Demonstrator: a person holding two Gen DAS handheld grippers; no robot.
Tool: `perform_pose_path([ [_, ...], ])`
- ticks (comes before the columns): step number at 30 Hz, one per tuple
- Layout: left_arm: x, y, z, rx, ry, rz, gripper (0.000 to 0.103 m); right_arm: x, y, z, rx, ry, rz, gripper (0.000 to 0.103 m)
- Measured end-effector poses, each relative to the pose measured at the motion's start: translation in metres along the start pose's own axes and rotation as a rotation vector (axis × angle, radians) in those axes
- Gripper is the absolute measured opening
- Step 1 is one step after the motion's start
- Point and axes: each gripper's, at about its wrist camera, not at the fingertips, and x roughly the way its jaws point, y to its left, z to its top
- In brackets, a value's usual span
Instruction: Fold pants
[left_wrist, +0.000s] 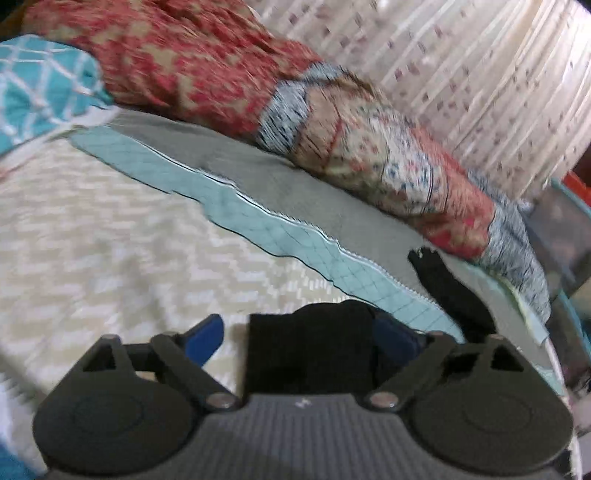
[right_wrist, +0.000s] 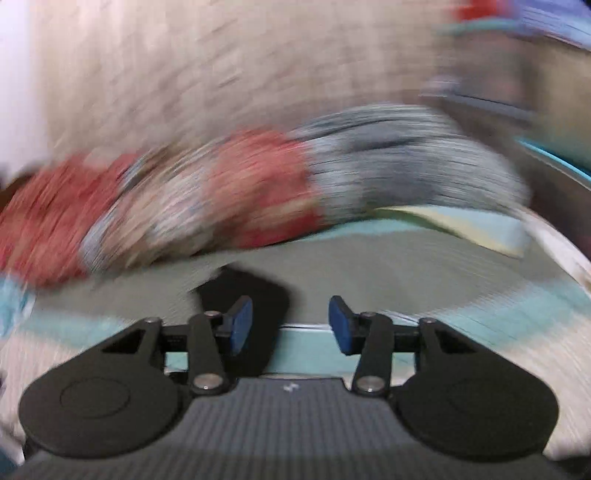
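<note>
The black pants lie bunched on the bed between and under my left gripper's blue pads. My left gripper is wide open over them, not clamped. A black end of the pants stretches to the right over the grey blanket. In the blurred right wrist view a black part of the pants lies by the left pad. My right gripper is open and holds nothing.
A cream zigzag bedspread covers the bed. A grey blanket with teal lining lies across it. A red patchwork quilt is heaped behind, a teal pillow at left, a curtain beyond.
</note>
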Motion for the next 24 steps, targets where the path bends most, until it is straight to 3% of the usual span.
perform_pose_path([
  [2, 0.022, -0.001, 0.000, -0.009, 0.026, -0.030, 0.097, 0.061, 0.031, 0.011, -0.089, 0.071, 0.048, 0.062],
  [5, 0.045, 0.003, -0.004, -0.051, 0.041, -0.062, 0.103, 0.157, 0.064, 0.016, -0.131, 0.189, 0.052, 0.062],
  [10, 0.069, -0.001, -0.015, -0.020, 0.052, -0.045, 0.101, 0.266, 0.092, 0.006, -0.135, 0.294, -0.046, 0.066],
  [11, 0.069, -0.003, -0.017, 0.003, 0.044, -0.038, 0.099, 0.281, 0.091, 0.003, -0.130, 0.306, -0.077, 0.066],
  [13, 0.069, -0.009, -0.022, 0.055, 0.038, -0.006, 0.074, 0.301, 0.085, -0.008, -0.116, 0.328, -0.121, 0.064],
  [14, 0.068, -0.011, -0.023, 0.074, 0.040, 0.016, 0.064, 0.304, 0.081, -0.013, -0.115, 0.317, -0.117, 0.061],
  [15, 0.068, -0.013, -0.025, 0.090, 0.042, 0.039, 0.042, 0.300, 0.080, -0.015, -0.130, 0.282, -0.120, 0.050],
  [16, 0.069, -0.013, -0.023, 0.098, 0.044, 0.048, 0.027, 0.297, 0.077, -0.011, -0.141, 0.273, -0.132, 0.008],
  [19, 0.060, -0.010, -0.016, 0.055, 0.041, 0.013, 0.020, 0.256, 0.057, 0.012, -0.079, 0.155, -0.134, 0.010],
  [20, 0.054, -0.010, -0.012, 0.039, 0.035, 0.004, 0.018, 0.232, 0.044, 0.026, -0.034, 0.086, -0.128, 0.010],
  [21, 0.046, -0.010, -0.009, 0.026, 0.026, -0.012, 0.006, 0.206, 0.027, 0.039, 0.032, 0.023, -0.109, 0.010],
  [24, 0.010, -0.010, -0.002, -0.017, -0.024, -0.066, 0.005, 0.110, -0.035, 0.067, 0.238, -0.176, -0.063, 0.010],
])
